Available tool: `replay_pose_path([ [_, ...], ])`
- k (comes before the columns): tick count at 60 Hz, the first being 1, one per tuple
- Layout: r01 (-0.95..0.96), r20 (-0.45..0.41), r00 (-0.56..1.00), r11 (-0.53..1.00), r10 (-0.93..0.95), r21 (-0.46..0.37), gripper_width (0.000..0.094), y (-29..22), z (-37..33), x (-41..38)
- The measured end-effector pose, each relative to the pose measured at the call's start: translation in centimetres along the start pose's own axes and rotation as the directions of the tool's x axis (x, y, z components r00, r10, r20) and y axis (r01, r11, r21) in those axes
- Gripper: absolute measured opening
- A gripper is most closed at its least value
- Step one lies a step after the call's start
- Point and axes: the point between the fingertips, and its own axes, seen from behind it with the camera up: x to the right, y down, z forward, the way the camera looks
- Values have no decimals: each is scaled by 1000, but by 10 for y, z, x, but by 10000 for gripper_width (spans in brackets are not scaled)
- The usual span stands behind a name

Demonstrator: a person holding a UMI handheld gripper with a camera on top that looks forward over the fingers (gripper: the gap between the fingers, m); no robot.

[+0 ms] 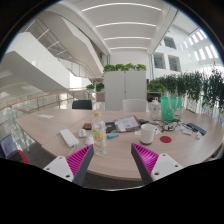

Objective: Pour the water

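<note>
No lettering, label, brand, number or sign can be read anywhere: the papers lying on the round table beside the white cup show only indistinct marks, too small to make out.

A large atrium-style room, white walls and balconies curving up on the left. Ceiling carried long light strips, all lit. Windows on the upper right let in daylight. A big rounded pale table filled the foreground. Behind it stood a white cabinet topped with green plants, with more tall plants on the right.
</note>
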Motion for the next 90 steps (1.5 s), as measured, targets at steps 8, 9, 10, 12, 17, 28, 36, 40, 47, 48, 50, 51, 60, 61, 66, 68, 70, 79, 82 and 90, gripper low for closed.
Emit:
replay_pose_path([
  [8,17,64,998,999,-19,28,832,10,101,-47],
  [9,23,63,998,999,-25,31,832,12,114,-50],
  [10,30,60,998,999,-32,36,833,12,126,-53],
  [12,40,51,998,998,-42,47,832,12,149,-56],
  [17,48,8,999,998,-49,50,832,17,202,-55],
  [28,29,-12,1000,998,-28,52,534,27,270,-59],
  [36,65,-34,998,992,-62,107,434,21,269,-59],
  [40,74,-44,997,993,-71,89,390,24,271,-62],
  [47,114,-6,993,992,-114,63,331,22,276,-68],
  [48,113,-3,994,992,-113,60,331,22,276,-68],
  [50,109,5,994,993,-109,51,331,22,278,-69],
  [51,107,13,994,993,-107,44,331,23,279,-69],
  [60,-23,95,995,1000,24,-9,331,-4,279,-59],
  [61,-54,100,993,998,56,-14,332,-10,278,-56],
  [66,-264,110,958,964,266,-38,331,-44,276,-38],
  [68,-372,121,919,926,376,-56,331,-50,278,-21],
  [70,-486,114,863,870,493,-85,331,-54,279,-8],
  [79,-878,47,441,442,896,-186,332,-54,294,34],
  [82,-940,33,255,256,966,-225,331,-45,300,41],
  [90,-941,23,-201,-186,979,-281,331,-52,311,49],
])
